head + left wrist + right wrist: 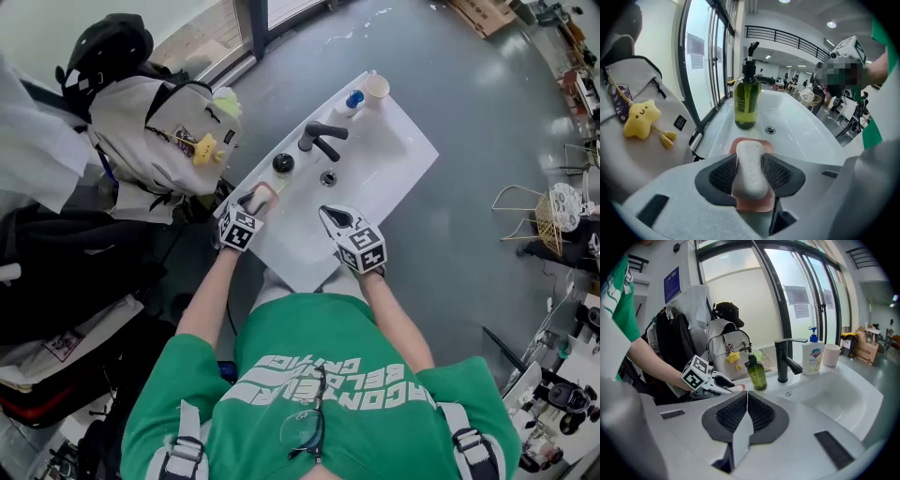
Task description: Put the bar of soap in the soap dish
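Note:
A white bar of soap (749,168) is clamped between the dark pads of my left gripper (750,173), directly above a pink soap dish (754,205) on the left rim of the white sink (394,159). Whether the soap touches the dish cannot be told. In the head view the left gripper (251,208) is at the dish (263,192) on the sink's left corner. My right gripper (333,217) hovers over the basin's near edge, and its jaws (746,401) are shut with nothing between them. In the right gripper view the left gripper (733,388) shows beside the green bottle.
A green pump bottle (746,101) stands just beyond the dish, with the black faucet (321,139), a white soap dispenser (812,357) and a cup (376,87) further along the rim. The drain (328,178) is mid-basin. A grey backpack (164,131) with a yellow star (641,119) hangs left of the sink.

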